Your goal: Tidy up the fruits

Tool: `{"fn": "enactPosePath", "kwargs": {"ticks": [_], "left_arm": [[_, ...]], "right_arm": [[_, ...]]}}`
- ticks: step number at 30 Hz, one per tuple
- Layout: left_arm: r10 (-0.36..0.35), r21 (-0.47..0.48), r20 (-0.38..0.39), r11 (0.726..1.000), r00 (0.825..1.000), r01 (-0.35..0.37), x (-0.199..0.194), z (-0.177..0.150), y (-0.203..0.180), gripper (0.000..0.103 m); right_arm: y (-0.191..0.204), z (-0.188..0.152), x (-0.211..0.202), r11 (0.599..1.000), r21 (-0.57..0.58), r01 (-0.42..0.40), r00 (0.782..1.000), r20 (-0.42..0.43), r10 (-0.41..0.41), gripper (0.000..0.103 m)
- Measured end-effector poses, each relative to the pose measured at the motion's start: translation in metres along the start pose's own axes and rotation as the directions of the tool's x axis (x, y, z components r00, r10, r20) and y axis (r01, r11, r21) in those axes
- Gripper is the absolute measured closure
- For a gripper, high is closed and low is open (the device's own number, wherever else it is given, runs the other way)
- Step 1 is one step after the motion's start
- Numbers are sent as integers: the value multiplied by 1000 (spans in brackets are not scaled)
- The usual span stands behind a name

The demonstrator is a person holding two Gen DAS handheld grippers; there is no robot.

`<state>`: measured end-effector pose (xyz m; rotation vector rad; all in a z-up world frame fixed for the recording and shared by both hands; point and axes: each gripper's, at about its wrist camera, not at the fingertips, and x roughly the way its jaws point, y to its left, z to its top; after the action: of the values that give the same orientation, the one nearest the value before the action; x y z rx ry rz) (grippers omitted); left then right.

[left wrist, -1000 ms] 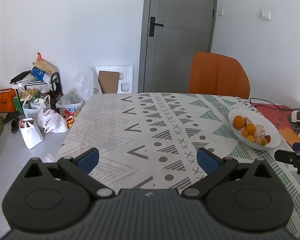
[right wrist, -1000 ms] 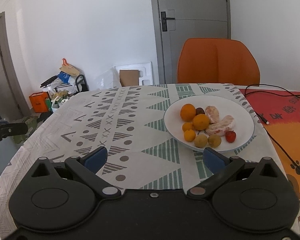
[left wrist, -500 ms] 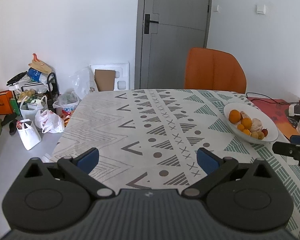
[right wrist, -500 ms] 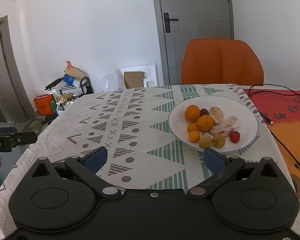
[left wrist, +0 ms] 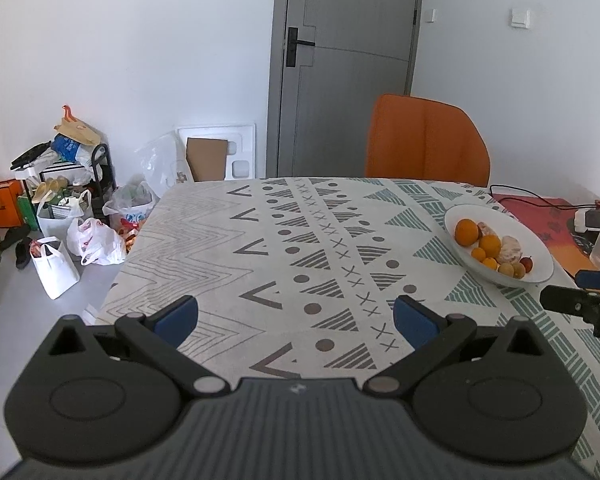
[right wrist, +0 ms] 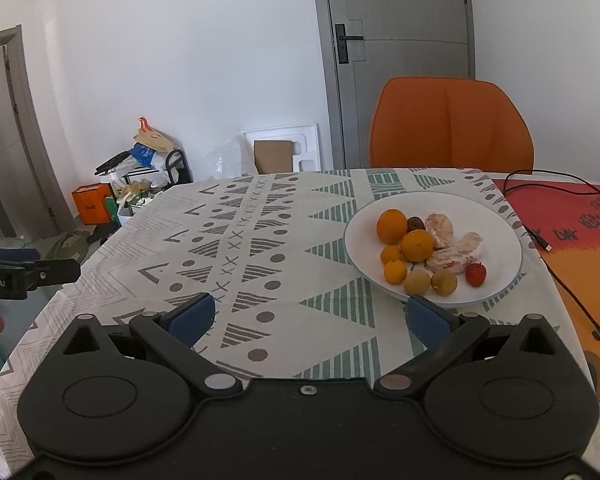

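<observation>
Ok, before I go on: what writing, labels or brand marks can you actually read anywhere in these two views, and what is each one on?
"Robot.AI" in white, first letters possibly cut off by the frame edge: on the left gripper, seen in the right wrist view.
Dark lettering on the red and orange mat: cut off and distorted, unreadable.
Print on the white plastic bags on the floor: too blurred.
Orange box: no legible mark.
Nothing else readable.

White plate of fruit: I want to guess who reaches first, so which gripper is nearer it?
Right. The right gripper sits just before the plate; the left gripper is farther left.
</observation>
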<state>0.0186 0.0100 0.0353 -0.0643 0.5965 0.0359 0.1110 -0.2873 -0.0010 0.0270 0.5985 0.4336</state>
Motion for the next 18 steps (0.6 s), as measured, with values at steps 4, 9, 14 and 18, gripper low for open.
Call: {"fn": "enactPosePath", "kwargs": {"ticks": [4, 9, 14, 18], "left_arm": [[1, 0, 1, 1000, 1000, -1, 1, 1, 1, 0], [2, 0, 1, 1000, 1000, -2, 0, 1, 2, 0], [2, 1, 4, 1000, 1000, -2, -1, 1, 3, 0], [2, 1, 5, 1000, 1000, -2, -2, 2, 3, 0]], "right_arm": [[0, 1, 0, 1000, 0, 1, 1000, -1, -1, 0], [-1, 2, 0, 1000, 2, 3, 1000, -1, -3, 0], [-1, 5, -2, 1000, 0, 5, 1000, 4, -5, 0], [-1, 6, -3, 1000, -3, 4, 1000, 7, -4, 0]]}}
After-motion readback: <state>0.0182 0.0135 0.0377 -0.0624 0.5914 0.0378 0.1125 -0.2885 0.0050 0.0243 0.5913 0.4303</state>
